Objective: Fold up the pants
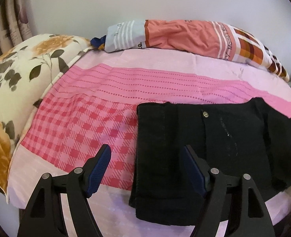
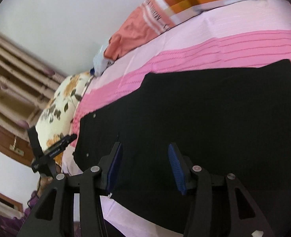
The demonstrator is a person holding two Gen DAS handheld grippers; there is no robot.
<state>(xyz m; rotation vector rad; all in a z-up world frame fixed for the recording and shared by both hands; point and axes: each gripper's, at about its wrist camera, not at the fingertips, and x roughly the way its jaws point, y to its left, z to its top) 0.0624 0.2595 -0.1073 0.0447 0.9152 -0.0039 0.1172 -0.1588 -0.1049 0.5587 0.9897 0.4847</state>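
Observation:
Black pants (image 1: 214,138) lie folded on a pink checked bedsheet (image 1: 82,122), with a metal button showing at the waist. My left gripper (image 1: 147,154) hangs open over the pants' left edge. One blue pad is above the sheet and the other above the black cloth, with nothing pinched. In the right wrist view the pants (image 2: 204,108) fill the middle. My right gripper (image 2: 145,154) stands open just above them, its pads apart and not pressing on cloth. The left gripper's body (image 2: 52,152) shows at the left of that view, beside the pants' edge.
A floral pillow (image 1: 17,83) lies at the left end of the bed. A rolled orange and checked quilt (image 1: 185,35) runs along the far side against the white wall. Curtains (image 1: 13,19) hang at the far left. The bed's near edge is just below the grippers.

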